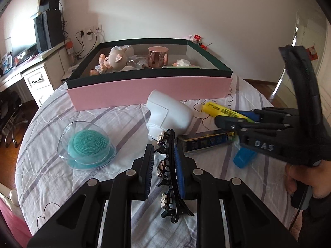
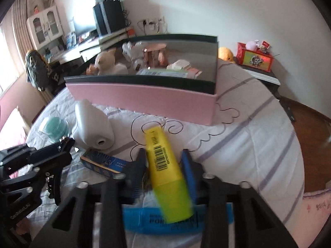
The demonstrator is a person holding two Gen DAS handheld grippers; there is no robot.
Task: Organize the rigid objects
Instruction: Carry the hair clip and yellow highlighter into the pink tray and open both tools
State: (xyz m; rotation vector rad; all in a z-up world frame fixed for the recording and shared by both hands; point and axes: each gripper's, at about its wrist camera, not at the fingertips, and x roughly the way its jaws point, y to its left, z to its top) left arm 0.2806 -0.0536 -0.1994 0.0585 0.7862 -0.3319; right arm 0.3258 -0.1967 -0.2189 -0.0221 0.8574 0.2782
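My left gripper (image 1: 164,161) is around a black hair clip (image 1: 168,175) with rose-gold studs that lies on the bedspread; its jaws stand a little apart, with a gap on the left side. My right gripper (image 2: 163,165) holds a yellow highlighter (image 2: 165,165) between its pads, tilted, above a blue marker (image 2: 144,221). The highlighter also shows in the left wrist view (image 1: 223,109). A pink box with a dark rim (image 1: 149,91) stands behind, holding a doll (image 1: 112,61), a copper cup (image 1: 158,56) and other items.
A white plastic device (image 1: 167,113) lies before the box. A teal silicone brush in a clear case (image 1: 89,146) sits to the left. A dark blue box (image 1: 206,141) lies between the grippers. A desk with drawers (image 1: 37,78) stands far left.
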